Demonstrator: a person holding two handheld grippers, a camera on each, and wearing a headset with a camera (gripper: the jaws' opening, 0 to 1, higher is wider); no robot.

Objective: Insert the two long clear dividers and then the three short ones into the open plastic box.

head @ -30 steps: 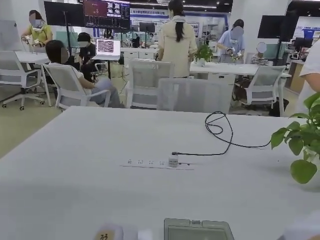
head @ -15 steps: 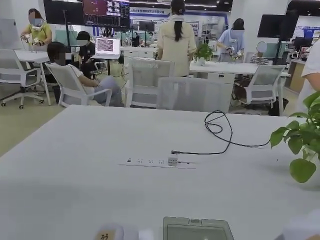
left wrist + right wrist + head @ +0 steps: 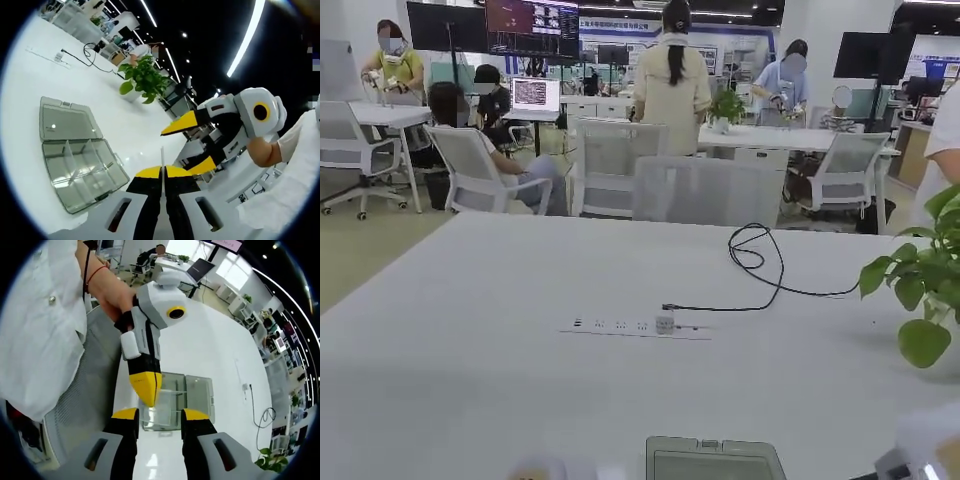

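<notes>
White surface [image 3: 470, 300] carries a power strip [image 3: 635, 326], a black cable [image 3: 775, 270] and the open plastic box [image 3: 55, 162], which lies at the person's edge with its lid flat. Clear partitions [image 3: 86, 152] stand in the box base; their number is unclear. Left gripper [image 3: 162, 172]: jaws closed on a thin clear divider [image 3: 161, 156], held edge-up near the box. Right gripper [image 3: 161, 415]: jaws apart, gripping nothing, close beside the left.

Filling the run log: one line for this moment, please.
left gripper: shut on clear divider | right gripper: open | plastic box: lid open
</notes>
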